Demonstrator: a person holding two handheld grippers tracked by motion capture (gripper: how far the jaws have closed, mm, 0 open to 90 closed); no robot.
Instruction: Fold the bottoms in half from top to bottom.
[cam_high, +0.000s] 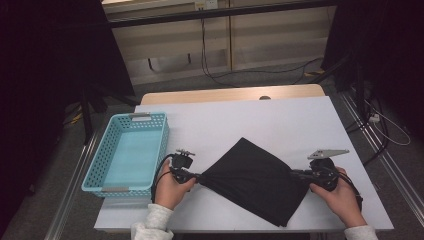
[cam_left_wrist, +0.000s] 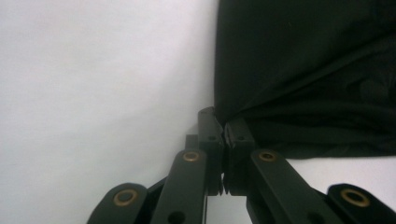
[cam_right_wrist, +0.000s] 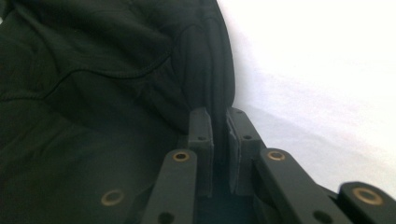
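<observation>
On table: one black cloth (cam_high: 252, 180) | left tongs (cam_high: 196, 176), right tongs (cam_high: 296, 173) each pinch it | one basket (cam_high: 100, 170)

High view overhead, claw views close, sharing black cloth (cam_high: 252, 180)

Black cloth (cam_high: 252, 180): one, spread on the table
Blue basket (cam_high: 125, 155): one, at the table's left
Handheld grippers: two, left gripper (cam_high: 192, 176), right gripper (cam_high: 297, 174)
Hands: two
White table (cam_high: 280, 120): one
</observation>
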